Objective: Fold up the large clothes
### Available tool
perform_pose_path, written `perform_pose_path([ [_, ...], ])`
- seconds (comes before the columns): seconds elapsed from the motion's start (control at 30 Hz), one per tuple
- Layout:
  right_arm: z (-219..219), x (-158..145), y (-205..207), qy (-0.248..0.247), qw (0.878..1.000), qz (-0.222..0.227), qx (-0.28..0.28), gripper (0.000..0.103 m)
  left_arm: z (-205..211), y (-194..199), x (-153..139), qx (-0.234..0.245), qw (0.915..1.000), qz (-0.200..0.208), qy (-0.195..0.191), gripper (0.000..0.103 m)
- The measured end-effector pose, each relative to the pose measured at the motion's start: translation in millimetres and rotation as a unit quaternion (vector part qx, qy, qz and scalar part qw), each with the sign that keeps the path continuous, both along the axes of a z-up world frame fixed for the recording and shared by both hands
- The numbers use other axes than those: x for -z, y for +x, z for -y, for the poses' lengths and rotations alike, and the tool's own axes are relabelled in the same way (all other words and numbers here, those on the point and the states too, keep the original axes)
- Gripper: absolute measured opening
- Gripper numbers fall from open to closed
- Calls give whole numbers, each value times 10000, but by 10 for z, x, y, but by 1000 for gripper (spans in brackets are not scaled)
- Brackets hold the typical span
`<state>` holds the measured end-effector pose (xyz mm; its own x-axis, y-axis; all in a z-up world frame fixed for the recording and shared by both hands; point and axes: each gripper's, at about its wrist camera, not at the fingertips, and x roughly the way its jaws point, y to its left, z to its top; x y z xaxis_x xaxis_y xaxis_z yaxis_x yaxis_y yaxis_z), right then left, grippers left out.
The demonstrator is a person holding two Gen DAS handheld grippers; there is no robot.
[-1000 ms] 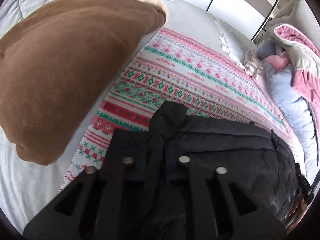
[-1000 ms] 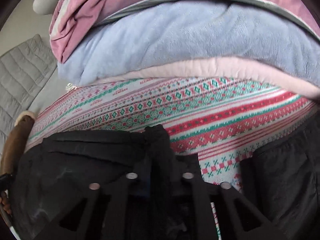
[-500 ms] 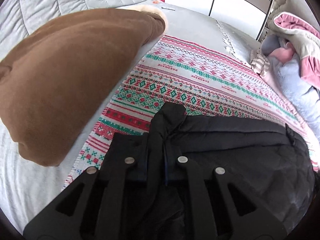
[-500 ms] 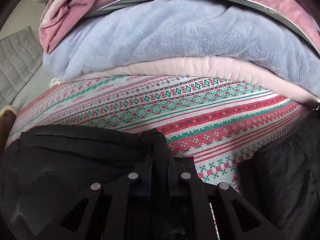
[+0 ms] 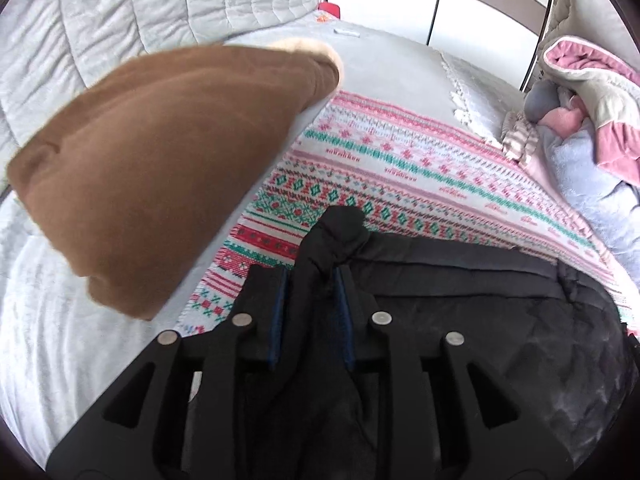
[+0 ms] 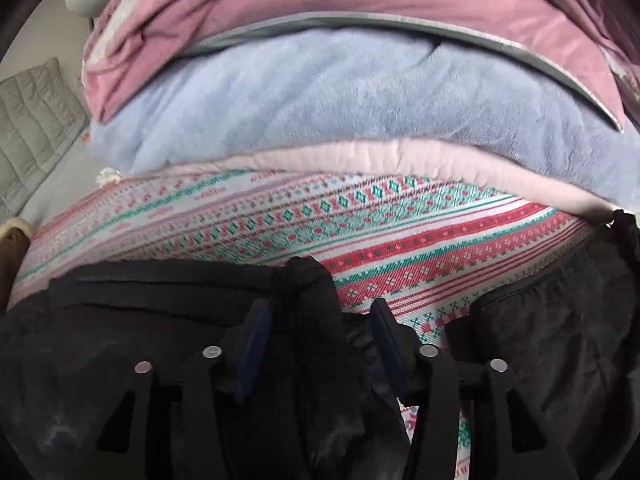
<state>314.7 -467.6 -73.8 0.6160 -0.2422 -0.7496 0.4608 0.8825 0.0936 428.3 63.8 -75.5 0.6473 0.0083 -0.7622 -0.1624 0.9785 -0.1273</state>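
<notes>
A black puffy jacket lies on a red, green and white patterned blanket. My left gripper still pinches a bunched-up corner of it. The fabric fills the gap between the blue pads while the jaws are opening. In the right wrist view, my right gripper has its jaws opening wide. The jacket's other corner stands loose between them, with a gap at the right pad. More black fabric lies at the right.
A brown fleecy garment lies left of the blanket on the grey quilted bed. A heap of lilac, pink and mauve clothes rises just beyond the blanket. That heap sits at the far right.
Both grippers' jaws have spread, the right one far more, so it no longer squeezes the jacket corner. Both views have lifted slightly, and the left view shows more of the headboard.
</notes>
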Motion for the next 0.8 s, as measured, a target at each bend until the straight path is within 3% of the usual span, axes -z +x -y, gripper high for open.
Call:
perform_pose_path([
  [0.17, -207, -440, -394, 290, 9982, 465, -243, 62, 114, -415, -335, 119, 9994, 331, 29, 36],
  [0.23, -326, -523, -565, 439, 9970, 479, -419, 69, 270, -677, -437, 363, 9982, 466, 136, 44],
  [0.37, -555, -467, -960, 735, 9944, 288, -697, 70, 712, -1261, -504, 1201, 9907, 621, 164, 52],
  [0.47, -754, -380, -1229, 737, 9933, 228, -864, 70, 1031, -1596, -401, 1729, 9835, 529, -44, 53],
  [0.53, -825, -309, -1302, 678, 9930, 108, -965, 70, 1209, -1701, -288, 2011, 9785, 442, 72, 53],
  [0.6, -824, -243, -1361, 687, 9933, 31, -930, 70, 1343, -1730, -125, 2066, 9767, 420, 389, 53],
  [0.8, -757, 30, -1304, 551, 9936, -437, -882, 70, 1489, -1590, 190, 2157, 9750, 107, 531, 53],
])
